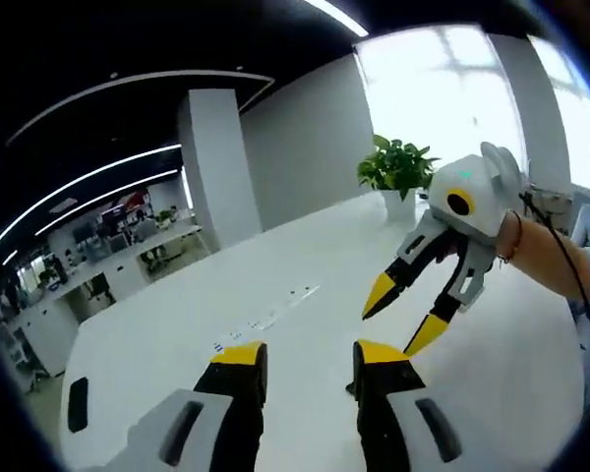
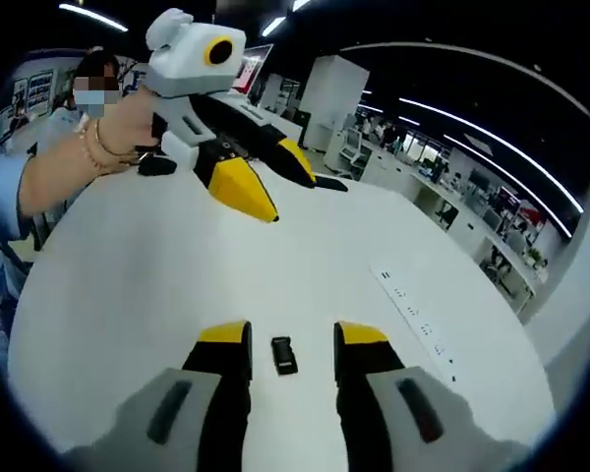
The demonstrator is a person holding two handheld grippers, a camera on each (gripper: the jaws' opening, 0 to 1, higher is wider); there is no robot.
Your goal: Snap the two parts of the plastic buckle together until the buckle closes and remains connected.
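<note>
A small black plastic buckle (image 2: 283,355) lies on the white table (image 2: 128,285), and I cannot tell whether its two parts are joined. In the right gripper view, my right gripper (image 2: 293,339) hovers open above it, a yellow-tipped jaw on each side and neither touching it. My left gripper (image 2: 275,182), held by a hand, hangs open over the table's far side. In the left gripper view, my left gripper (image 1: 310,359) is open with nothing between its jaws. The right gripper (image 1: 403,315) comes in from the right, open and angled down. A dark speck (image 1: 351,388) shows beside my left gripper's right jaw.
A row of flush sockets (image 2: 413,305) runs along the table, also seen as the socket row (image 1: 265,320). A flat black object (image 1: 77,403) lies near one table edge. A potted plant (image 1: 398,172) stands at the far end. A person's arm (image 2: 69,167) reaches over the table.
</note>
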